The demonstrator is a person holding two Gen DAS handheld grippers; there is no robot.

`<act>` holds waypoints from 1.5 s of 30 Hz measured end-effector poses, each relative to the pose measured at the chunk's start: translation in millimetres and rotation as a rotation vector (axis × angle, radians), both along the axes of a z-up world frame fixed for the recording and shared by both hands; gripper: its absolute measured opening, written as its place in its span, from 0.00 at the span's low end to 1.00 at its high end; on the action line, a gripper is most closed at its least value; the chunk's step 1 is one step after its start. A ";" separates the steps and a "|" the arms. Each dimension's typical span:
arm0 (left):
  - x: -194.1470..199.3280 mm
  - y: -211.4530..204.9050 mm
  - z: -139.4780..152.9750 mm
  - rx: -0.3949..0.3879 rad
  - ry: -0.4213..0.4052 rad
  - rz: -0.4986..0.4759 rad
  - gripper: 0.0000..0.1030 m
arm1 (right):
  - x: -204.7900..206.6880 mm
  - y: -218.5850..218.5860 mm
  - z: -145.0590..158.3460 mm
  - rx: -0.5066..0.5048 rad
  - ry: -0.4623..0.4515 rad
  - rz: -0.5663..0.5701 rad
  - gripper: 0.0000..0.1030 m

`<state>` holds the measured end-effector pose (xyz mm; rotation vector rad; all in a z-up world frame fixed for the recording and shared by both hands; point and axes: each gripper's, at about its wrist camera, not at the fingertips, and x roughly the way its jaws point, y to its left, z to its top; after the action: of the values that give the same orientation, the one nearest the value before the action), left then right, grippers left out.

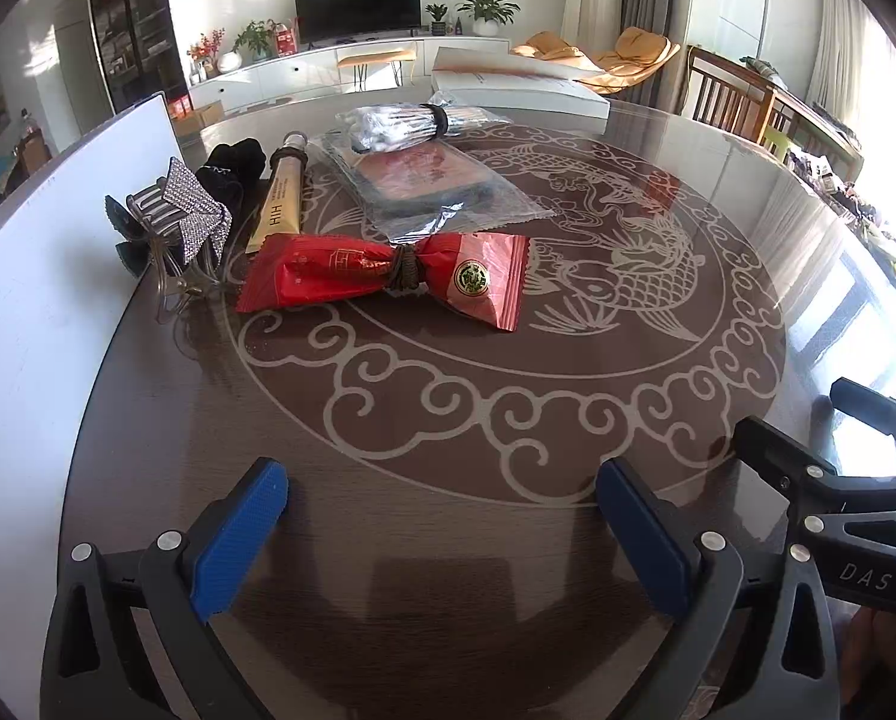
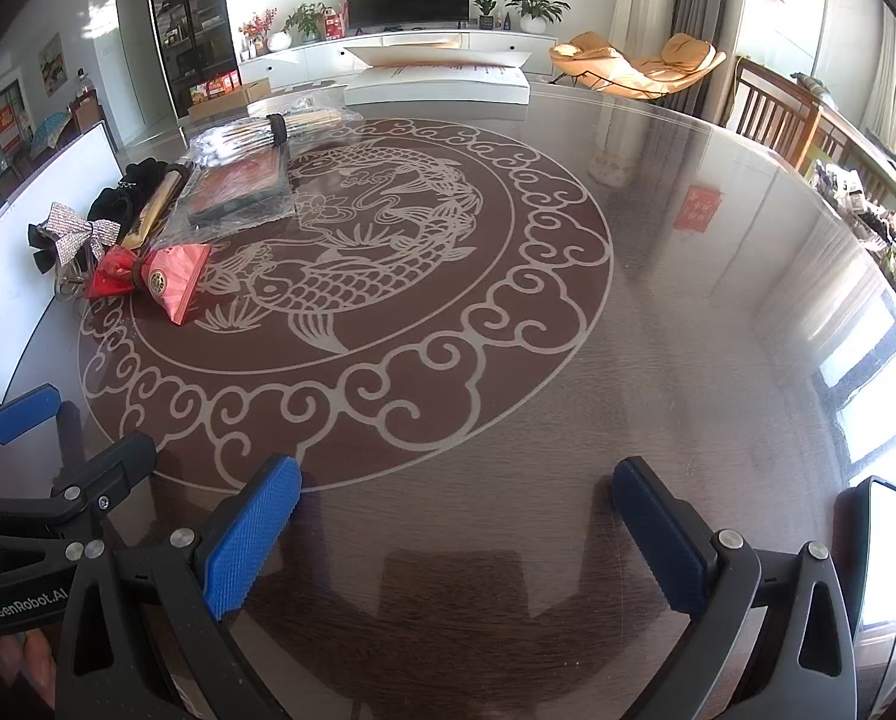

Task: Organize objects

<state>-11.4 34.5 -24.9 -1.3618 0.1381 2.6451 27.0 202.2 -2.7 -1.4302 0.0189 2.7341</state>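
Several small items lie in a row at the table's left: a red snack packet tied in the middle (image 1: pixel 382 276) (image 2: pixel 148 279), a rhinestone hair claw (image 1: pixel 175 228) (image 2: pixel 70 234), a gold tube (image 1: pixel 280 198) (image 2: pixel 148 210), a black pouch (image 1: pixel 235 165) (image 2: pixel 127 186), a clear-wrapped red packet (image 1: pixel 430 180) (image 2: pixel 238 186) and a bundle of sticks in plastic (image 1: pixel 418 120) (image 2: pixel 268 129). My left gripper (image 1: pixel 442 510) is open and empty, near the front edge, well short of the red packet. My right gripper (image 2: pixel 457 516) is open and empty, to the right of the left one.
The round dark table (image 2: pixel 718 300) has a white fish pattern and a glossy top. A white board (image 1: pixel 40 276) stands at the left edge. A flat white box (image 1: pixel 508 84) (image 2: pixel 442 84) lies at the far side. A phone-like object (image 2: pixel 883 552) sits at the right front.
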 end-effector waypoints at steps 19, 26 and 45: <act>-3.3 0.3 1.4 0.002 -0.002 0.010 1.00 | 0.5 -0.9 -0.4 -0.002 0.007 0.007 1.00; -20.1 0.6 1.5 0.001 0.000 0.066 1.00 | 0.7 -0.7 -0.4 -0.002 0.007 0.007 1.00; -18.9 1.0 1.5 0.004 -0.001 0.096 1.00 | 1.2 -0.4 -0.2 -0.002 0.007 0.008 1.00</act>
<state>-30.3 35.4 -23.3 -1.4024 0.0692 2.7204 28.2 201.9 -2.9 -1.4238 0.0166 2.7461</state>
